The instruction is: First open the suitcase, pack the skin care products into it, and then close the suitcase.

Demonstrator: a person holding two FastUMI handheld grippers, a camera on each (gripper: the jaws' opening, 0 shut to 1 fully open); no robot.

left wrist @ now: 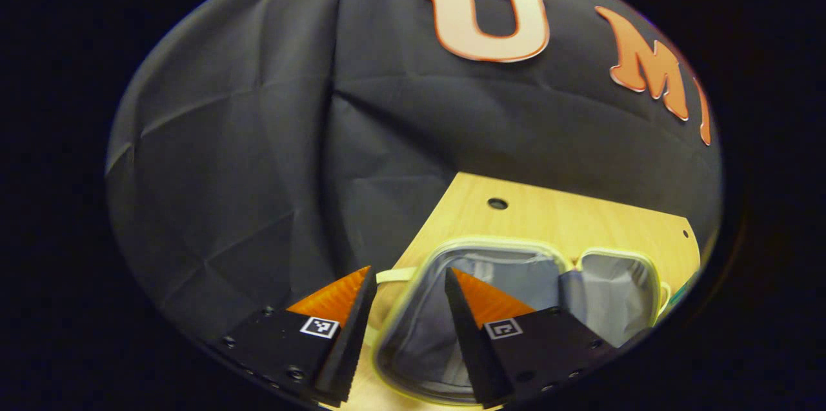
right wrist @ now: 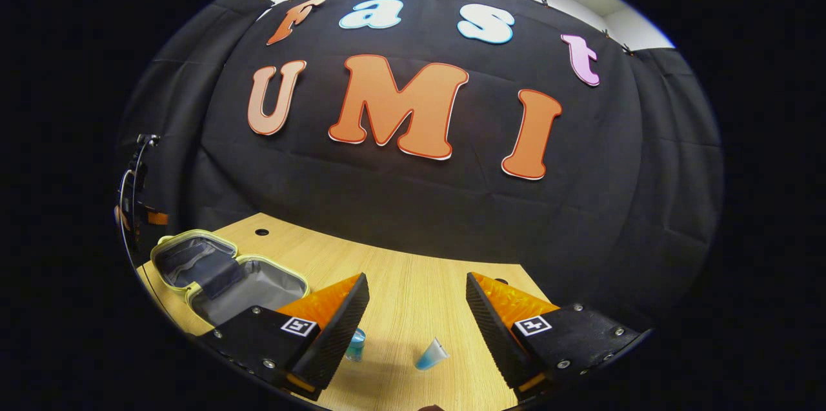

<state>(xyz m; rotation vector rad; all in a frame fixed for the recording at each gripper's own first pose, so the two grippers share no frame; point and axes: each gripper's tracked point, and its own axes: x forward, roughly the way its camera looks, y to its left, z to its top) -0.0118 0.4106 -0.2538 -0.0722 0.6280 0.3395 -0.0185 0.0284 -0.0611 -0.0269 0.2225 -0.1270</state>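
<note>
The small pale-yellow suitcase [left wrist: 516, 282] lies open flat on the wooden table, its two grey-lined halves side by side and nothing lying in them. My left gripper [left wrist: 408, 282] hangs open above its near half, holding nothing. In the right gripper view the same open suitcase [right wrist: 226, 272] sits at the table's left end. My right gripper [right wrist: 417, 291] is open over the table's middle. Below it lie a small blue tube [right wrist: 431, 355] with a white end and a small blue bottle [right wrist: 355, 343], partly hidden by one finger.
The wooden table [right wrist: 413, 295] has round cable holes near its back edge. Black cloth walls close in behind and to the sides. A dark stand with cables [right wrist: 132, 198] rises past the table's left end.
</note>
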